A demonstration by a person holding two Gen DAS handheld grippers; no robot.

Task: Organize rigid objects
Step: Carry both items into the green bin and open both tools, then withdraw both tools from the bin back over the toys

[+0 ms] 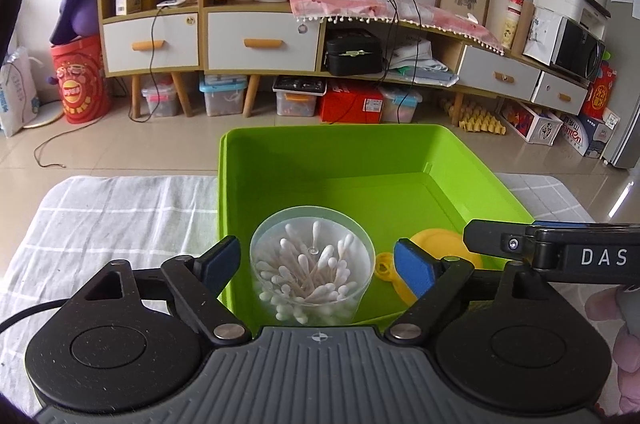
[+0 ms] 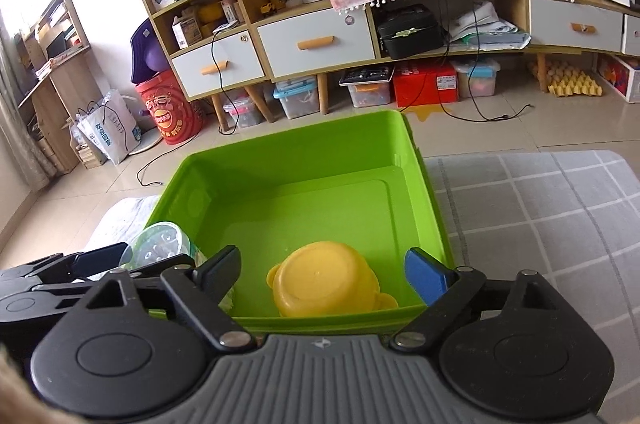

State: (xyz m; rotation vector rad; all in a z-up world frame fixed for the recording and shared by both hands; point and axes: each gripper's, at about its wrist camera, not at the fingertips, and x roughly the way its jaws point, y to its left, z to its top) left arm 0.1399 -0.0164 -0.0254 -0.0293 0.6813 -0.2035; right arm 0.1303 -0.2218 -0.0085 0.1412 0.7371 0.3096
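Two hand-held grippers hang over a green plastic bin (image 1: 320, 159) that sits on a tabletop covered with a grey checked cloth (image 1: 120, 207). The left hand-held gripper (image 1: 318, 264) is released: its blue-padded jaws stand wide on either side of a clear round container of cotton swabs (image 1: 312, 268), with a gap showing on each side, and the container stands upright in the bin's near left corner. The right hand-held gripper (image 2: 324, 278) is likewise spread apart, its jaws flanking a yellow bowl (image 2: 328, 280) without pressing on it; the bowl lies upside down on the bin floor against the near wall (small handles stick out at its sides). In the left wrist view a small yellow ring-shaped piece (image 1: 385, 266) shows beside the bowl, possibly one of those handles, though the jaw hides too much to be sure. Beyond the tabletop, on the far side of the tiled floor, runs a long wooden cabinet (image 1: 260, 39) with white drawers.
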